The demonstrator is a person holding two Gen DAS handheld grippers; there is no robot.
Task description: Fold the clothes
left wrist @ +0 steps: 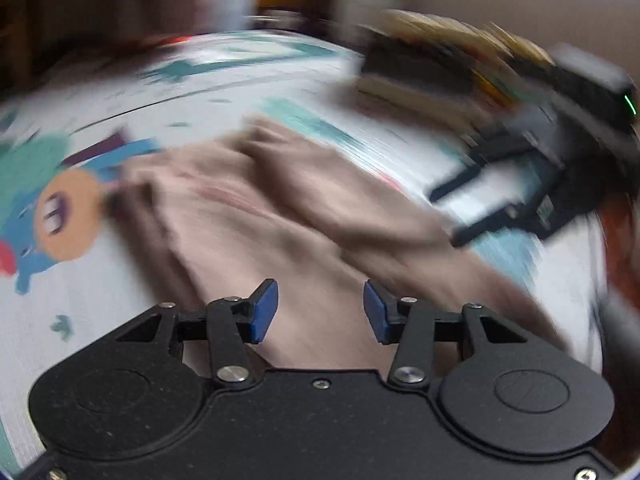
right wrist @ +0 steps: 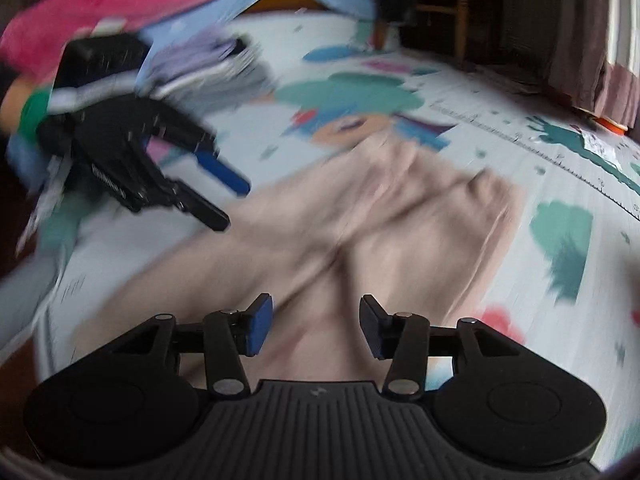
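Observation:
A beige garment lies spread and rumpled on a white play mat with cartoon prints. It also shows in the right wrist view. My left gripper is open and empty above the garment's near part. My right gripper is open and empty above the garment too. Each gripper shows in the other's view: the right one at the right, the left one at the left, both open. Both views are motion-blurred.
A pile of pink, blue and grey clothes lies at the back left of the right wrist view. Stacked dark and tan items sit at the mat's far right. Wooden furniture stands beyond the mat.

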